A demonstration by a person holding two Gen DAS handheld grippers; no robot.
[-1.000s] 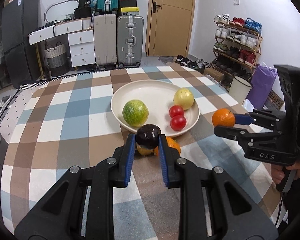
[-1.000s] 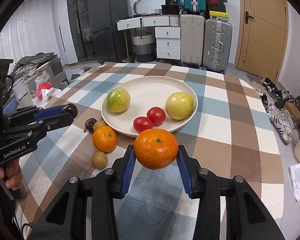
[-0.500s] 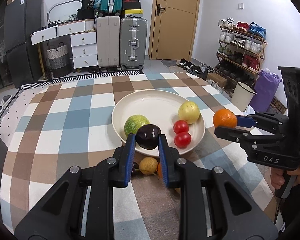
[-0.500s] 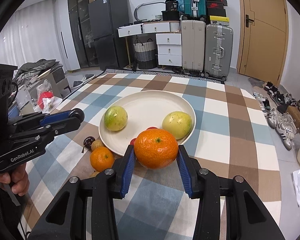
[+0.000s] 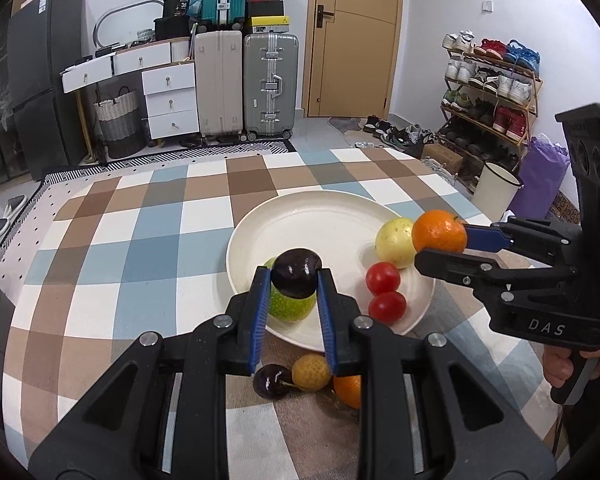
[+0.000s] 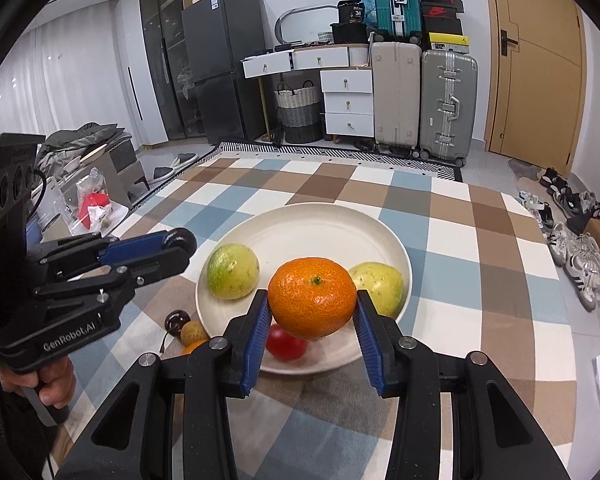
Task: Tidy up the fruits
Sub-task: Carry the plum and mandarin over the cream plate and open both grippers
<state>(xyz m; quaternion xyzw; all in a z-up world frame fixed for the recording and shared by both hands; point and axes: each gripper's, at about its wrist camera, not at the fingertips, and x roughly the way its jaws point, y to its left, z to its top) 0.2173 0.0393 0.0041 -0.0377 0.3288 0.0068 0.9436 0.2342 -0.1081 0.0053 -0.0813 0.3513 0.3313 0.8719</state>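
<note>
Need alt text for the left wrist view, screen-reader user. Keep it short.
The left gripper holds a dark plum over the near rim of a white plate on a checked tablecloth. At right, the right gripper holds an orange over the plate, which holds a green fruit, a yellow fruit and two tomatoes.

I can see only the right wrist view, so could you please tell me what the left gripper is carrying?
Observer: The left gripper is shut on a dark purple fruit, with the jaws pressing on both of its sides.
Operator: Thank you. The orange in my jaws hides part of the plate. How many tomatoes are on it?
Observer: Two red tomatoes lie close together near the plate's rim, just in front of the yellow fruit.
</note>
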